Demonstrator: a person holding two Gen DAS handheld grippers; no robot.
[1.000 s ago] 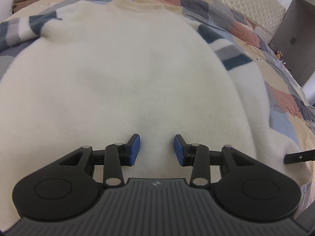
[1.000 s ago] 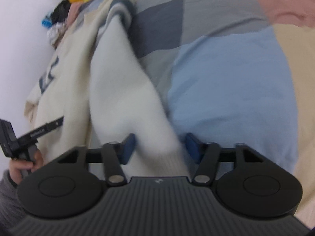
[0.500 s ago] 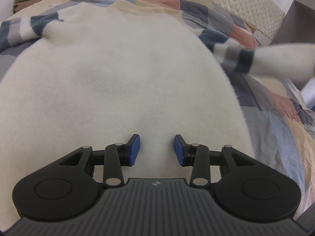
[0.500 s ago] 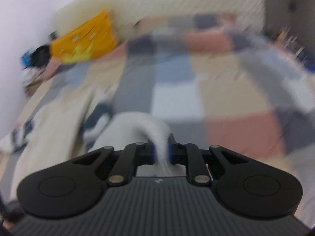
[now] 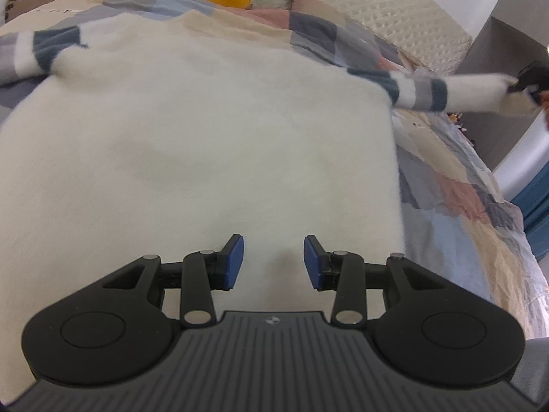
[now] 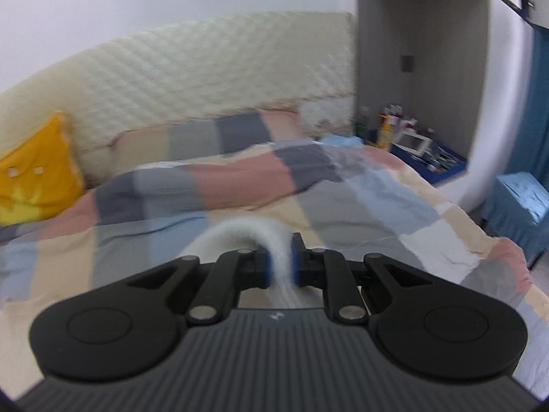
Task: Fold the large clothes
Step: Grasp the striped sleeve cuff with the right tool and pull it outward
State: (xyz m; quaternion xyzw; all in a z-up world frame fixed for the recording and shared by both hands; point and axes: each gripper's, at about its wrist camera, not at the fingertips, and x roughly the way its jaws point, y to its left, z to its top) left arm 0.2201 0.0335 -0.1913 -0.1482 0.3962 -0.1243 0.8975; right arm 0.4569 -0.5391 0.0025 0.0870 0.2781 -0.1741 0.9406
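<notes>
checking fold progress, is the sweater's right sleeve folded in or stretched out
Stretched out. The striped sleeve runs taut off the sweater body to the right gripper, which is shut on its cuff above the bed.

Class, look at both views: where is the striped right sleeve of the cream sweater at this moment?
The right sleeve is stretched out to the right of the sweater body, lifted above the patchwork quilt; its end is clamped in the right gripper.

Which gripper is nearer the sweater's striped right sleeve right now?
Right. The right gripper is shut on the sleeve, holding it out over the bed. The left gripper is open over the sweater's body.
</notes>
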